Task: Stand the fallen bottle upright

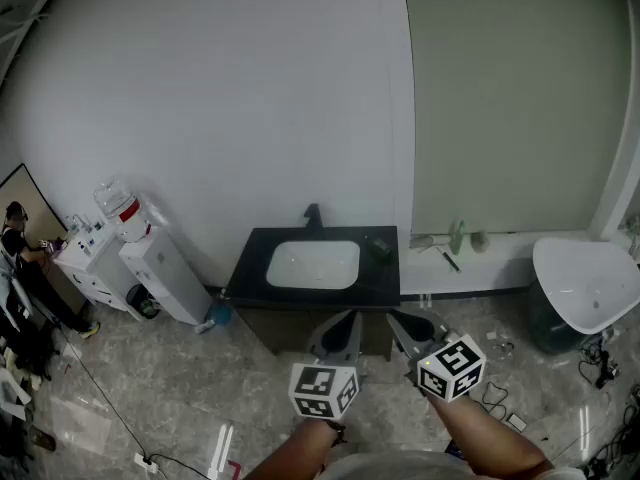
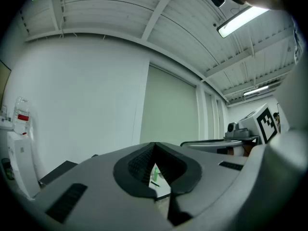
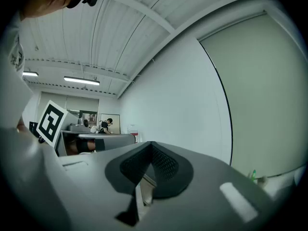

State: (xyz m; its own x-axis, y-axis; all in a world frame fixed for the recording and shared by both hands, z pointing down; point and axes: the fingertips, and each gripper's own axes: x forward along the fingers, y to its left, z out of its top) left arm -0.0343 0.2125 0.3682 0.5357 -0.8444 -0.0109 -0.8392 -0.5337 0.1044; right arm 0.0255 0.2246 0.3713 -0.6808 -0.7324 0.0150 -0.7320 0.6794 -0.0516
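A small dark object point(image 1: 380, 249) lies on the black counter point(image 1: 385, 283) to the right of the white sink point(image 1: 312, 264); I cannot tell what it is. A green bottle point(image 1: 456, 236) stands on the white ledge point(image 1: 500, 258) further right, and it shows through the gap below the left jaws point(image 2: 155, 172). My left gripper point(image 1: 345, 333) and right gripper point(image 1: 410, 330) hover side by side in front of the counter, pointing level at the wall. Both are shut with nothing between the jaws; the tips meet in the left gripper view point(image 2: 154, 148) and the right gripper view point(image 3: 150, 147).
A black faucet point(image 1: 313, 213) rises behind the sink. A pen point(image 1: 450, 261) and a small round item point(image 1: 479, 240) lie on the ledge. A water dispenser point(image 1: 150, 258) stands left, a white basin point(image 1: 590, 283) right. Cables point(image 1: 495, 398) trail on the floor. A person point(image 1: 20, 243) sits far left.
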